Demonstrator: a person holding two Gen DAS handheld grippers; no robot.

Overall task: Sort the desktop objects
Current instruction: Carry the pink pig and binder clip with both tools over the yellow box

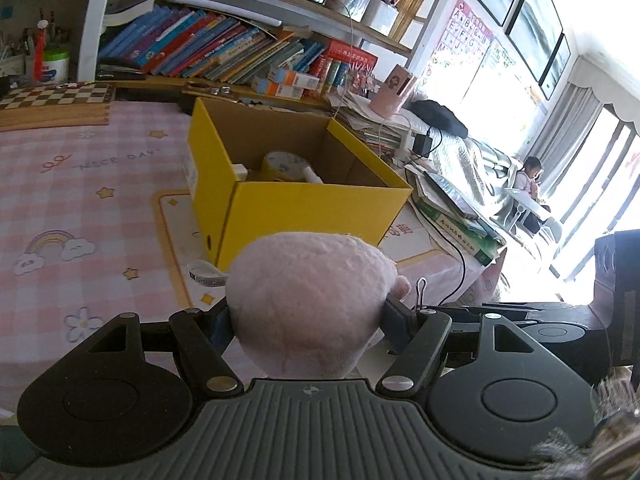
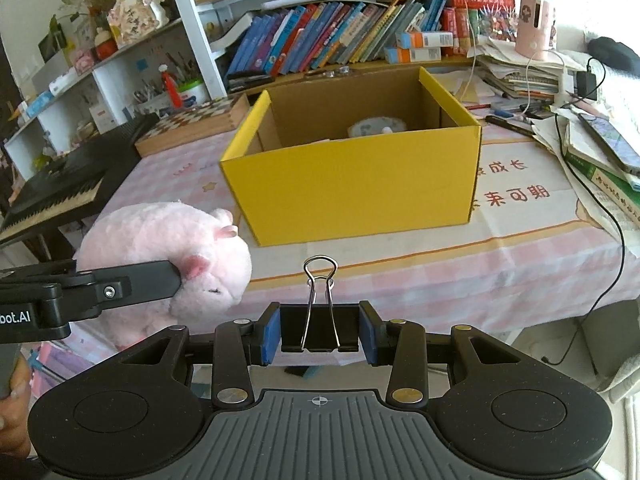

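Pink plush pig (image 1: 308,304) sits pinched between left fingers (image 1: 396,320); right fingers (image 2: 272,334) clamp a black binder clip (image 2: 319,328) near the yellow box (image 2: 352,184).

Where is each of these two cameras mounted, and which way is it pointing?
Left wrist view: sits on the left gripper, looking along its fingers, past the pink plush pig it grips, toward the yellow box; the right gripper shows at right.
Right wrist view: sits on the right gripper, which holds a black binder clip, facing the box; the left gripper shows at left.
Shared: pig, box, bookshelf, pink tablecloth.
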